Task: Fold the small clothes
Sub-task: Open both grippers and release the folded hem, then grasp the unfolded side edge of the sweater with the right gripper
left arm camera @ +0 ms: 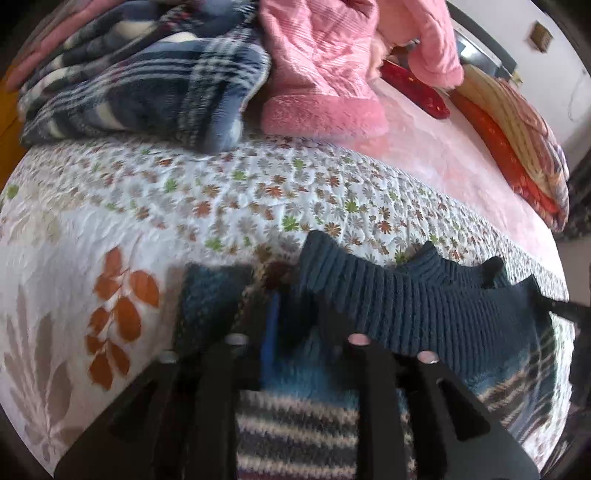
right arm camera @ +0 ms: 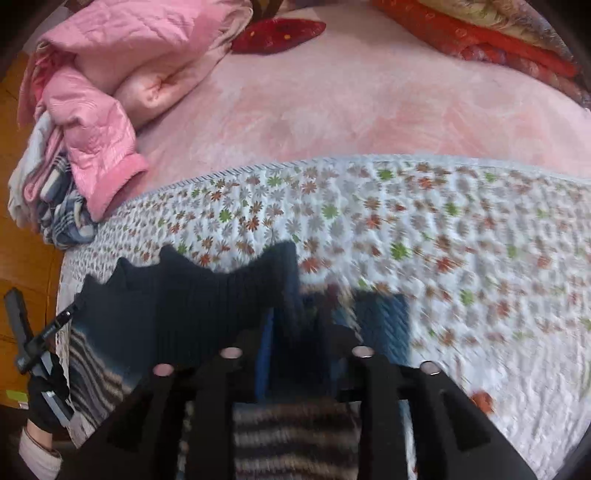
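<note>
A small knitted sweater (left arm camera: 424, 302) with a dark teal ribbed edge and a grey-and-white striped body is stretched between both grippers above the floral quilt (left arm camera: 229, 195). My left gripper (left arm camera: 291, 291) is shut on the sweater's left corner. My right gripper (right arm camera: 306, 314) is shut on the other corner of the sweater (right arm camera: 192, 302). The ribbed edge sags in scallops between them. In the right wrist view, the left gripper (right arm camera: 37, 339) shows at the far left, held by a black-gloved hand (right arm camera: 44, 402). Both sets of fingertips are partly buried in fabric.
A blue plaid fleece garment (left arm camera: 140, 81) and a pink padded jacket (left arm camera: 325, 74) lie piled at the back left of the bed. A pink blanket (right arm camera: 369, 103) covers the far half. A red pillow (right arm camera: 277, 33) and folded orange bedding (right arm camera: 498, 33) lie at the back. Wooden floor (right arm camera: 26, 251) is to the left.
</note>
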Action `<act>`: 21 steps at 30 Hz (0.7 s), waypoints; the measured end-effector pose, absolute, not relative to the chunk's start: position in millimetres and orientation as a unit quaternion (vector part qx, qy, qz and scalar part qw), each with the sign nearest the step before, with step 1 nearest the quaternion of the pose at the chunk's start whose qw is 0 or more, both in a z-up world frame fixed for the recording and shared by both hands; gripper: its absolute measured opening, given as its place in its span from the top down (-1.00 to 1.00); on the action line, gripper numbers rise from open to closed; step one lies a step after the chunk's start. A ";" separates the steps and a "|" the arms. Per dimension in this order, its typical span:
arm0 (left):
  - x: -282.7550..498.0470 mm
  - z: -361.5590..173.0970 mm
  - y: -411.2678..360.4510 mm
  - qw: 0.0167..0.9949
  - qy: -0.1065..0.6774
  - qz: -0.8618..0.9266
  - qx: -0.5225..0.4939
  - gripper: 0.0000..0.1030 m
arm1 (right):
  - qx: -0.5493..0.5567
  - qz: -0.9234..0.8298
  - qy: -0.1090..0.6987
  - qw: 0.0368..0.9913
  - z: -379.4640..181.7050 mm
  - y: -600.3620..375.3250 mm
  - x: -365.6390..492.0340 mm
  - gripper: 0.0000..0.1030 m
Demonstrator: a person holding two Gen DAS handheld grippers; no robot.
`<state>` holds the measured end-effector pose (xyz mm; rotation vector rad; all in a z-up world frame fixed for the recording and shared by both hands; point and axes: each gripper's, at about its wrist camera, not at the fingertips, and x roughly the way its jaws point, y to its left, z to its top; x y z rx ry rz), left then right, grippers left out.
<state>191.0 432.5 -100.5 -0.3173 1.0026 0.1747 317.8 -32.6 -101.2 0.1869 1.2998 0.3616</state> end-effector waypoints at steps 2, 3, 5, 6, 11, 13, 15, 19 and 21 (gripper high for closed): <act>175.5 -89.2 433.6 0.865 0.470 0.091 -0.149 0.14 | 0.088 0.174 0.597 0.778 -83.9 -45.7 302.9 0.36; 163.4 -81.0 433.2 0.865 0.470 0.088 -0.149 0.08 | 0.088 0.178 0.598 0.777 -73.8 -54.1 291.5 0.35; 150.1 -72.4 429.9 0.862 0.479 0.085 -0.145 0.04 | 0.082 0.186 0.598 0.776 -58.6 -66.7 268.6 0.18; 139.7 -66.8 425.0 0.858 0.488 0.079 -0.140 0.00 | 0.072 0.188 0.598 0.776 -51.4 -72.0 254.2 0.07; 86.2 -45.2 396.4 0.852 0.503 0.045 -0.139 -0.32 | 0.067 0.203 0.607 0.766 -46.2 -88.4 194.3 -0.17; 75.5 -50.0 387.6 0.852 0.502 0.033 -0.147 -0.32 | 0.076 0.194 0.617 0.759 -55.8 -94.5 184.5 -0.17; 70.9 -61.5 379.2 0.850 0.506 0.034 -0.143 -0.32 | 0.071 0.174 0.630 0.753 -67.7 -97.6 180.3 -0.16; 75.1 -82.9 369.6 0.842 0.522 0.039 -0.132 -0.32 | 0.067 0.162 0.652 0.737 -93.0 -96.1 175.6 -0.05; 79.3 -93.6 370.6 0.834 0.529 0.030 -0.151 -0.32 | 0.078 0.171 0.662 0.725 -102.5 -95.5 174.8 0.35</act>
